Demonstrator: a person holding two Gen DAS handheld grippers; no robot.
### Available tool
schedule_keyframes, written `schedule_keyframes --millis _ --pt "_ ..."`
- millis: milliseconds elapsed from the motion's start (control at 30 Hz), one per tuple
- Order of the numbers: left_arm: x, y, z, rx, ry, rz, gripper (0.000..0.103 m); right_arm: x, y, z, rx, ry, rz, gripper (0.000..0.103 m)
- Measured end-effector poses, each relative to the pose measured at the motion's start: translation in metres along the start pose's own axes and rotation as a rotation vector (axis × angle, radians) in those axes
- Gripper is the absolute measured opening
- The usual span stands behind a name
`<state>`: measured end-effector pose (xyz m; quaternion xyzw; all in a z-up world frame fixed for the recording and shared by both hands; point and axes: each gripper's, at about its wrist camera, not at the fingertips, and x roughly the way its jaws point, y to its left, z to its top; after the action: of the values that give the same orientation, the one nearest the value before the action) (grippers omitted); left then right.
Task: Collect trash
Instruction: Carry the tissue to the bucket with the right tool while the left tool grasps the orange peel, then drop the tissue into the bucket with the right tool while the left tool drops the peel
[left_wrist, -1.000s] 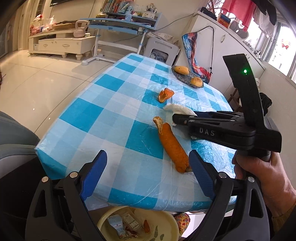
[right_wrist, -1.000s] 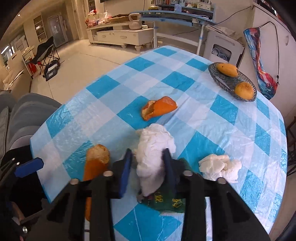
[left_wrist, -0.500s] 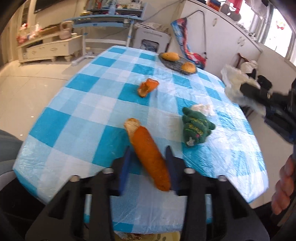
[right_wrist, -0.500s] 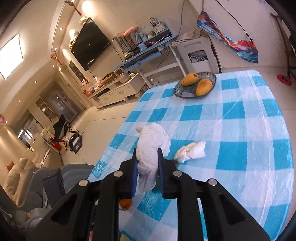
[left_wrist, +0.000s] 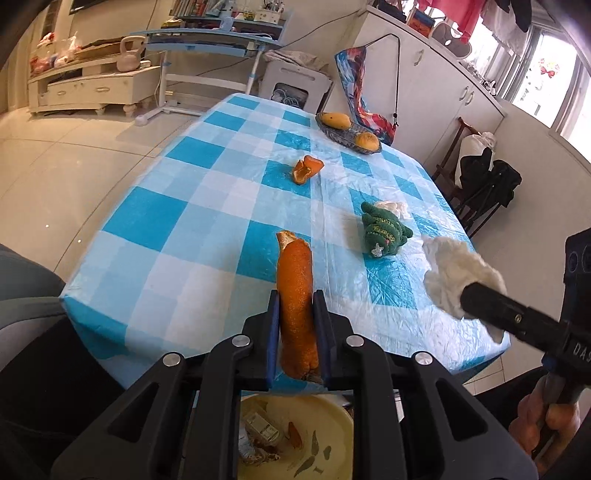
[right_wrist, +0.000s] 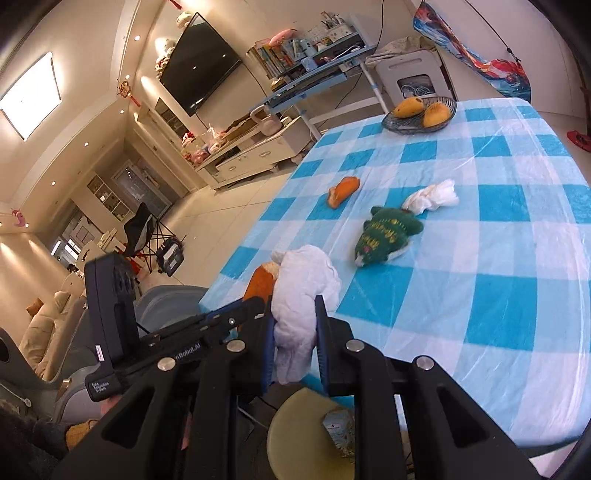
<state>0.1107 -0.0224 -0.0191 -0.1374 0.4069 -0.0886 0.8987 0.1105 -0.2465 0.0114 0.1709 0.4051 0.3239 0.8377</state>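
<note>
- Two grippers were both busy: the left gripper (left_wrist: 295, 334) had its jaws squeezed tight on a long orange peel (left_wrist: 295, 291), which poked forward over the near edge of the checked table (left_wrist: 192, 225).
- Over on the right, the right gripper (right_wrist: 294, 345) was clamped on a crumpled white tissue (right_wrist: 304, 284), held above the table's near edge; a hand (left_wrist: 543, 417) showed on its handle in the left wrist view.
- Below the table edge sat a yellow bin (left_wrist: 334, 428) with some wrappers and scraps already in it.
- Still lying on the table: a smaller orange peel (left_wrist: 306, 169) out toward the middle, plus another white tissue (right_wrist: 432, 197) touching a green knitted toy (right_wrist: 388, 236).
- At the far end, a dark fruit bowl (left_wrist: 338, 136) held two yellowish fruits, well apart from the trash.
</note>
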Motion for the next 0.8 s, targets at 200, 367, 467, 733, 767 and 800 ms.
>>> schedule_keyframes --millis 200,367,467,733,767,800 --pt "-0.029 0.009 -0.022 0.009 0.010 -0.011 0.016 0.011 0.015 -0.043 -0.005 0.102 0.002 0.021" --pt "-0.047 0.008 -0.053 0.033 0.057 -0.011 0.016 0.029 0.016 -0.076 0.010 0.233 -0.033 0.021" --pt "-0.048 0.003 -0.071 0.062 0.118 -0.005 0.016 0.043 0.018 -0.086 -0.018 0.311 -0.073 0.024" --pt "-0.030 0.003 -0.091 0.093 0.255 0.026 0.032 0.049 0.006 -0.085 -0.036 0.310 -0.240 0.058" --pt "-0.033 0.005 -0.089 0.085 0.237 0.020 0.043 0.048 0.004 -0.083 -0.026 0.292 -0.252 0.060" --pt "-0.037 0.007 -0.087 0.077 0.211 0.014 0.052 0.046 0.002 -0.083 -0.018 0.274 -0.258 0.062"
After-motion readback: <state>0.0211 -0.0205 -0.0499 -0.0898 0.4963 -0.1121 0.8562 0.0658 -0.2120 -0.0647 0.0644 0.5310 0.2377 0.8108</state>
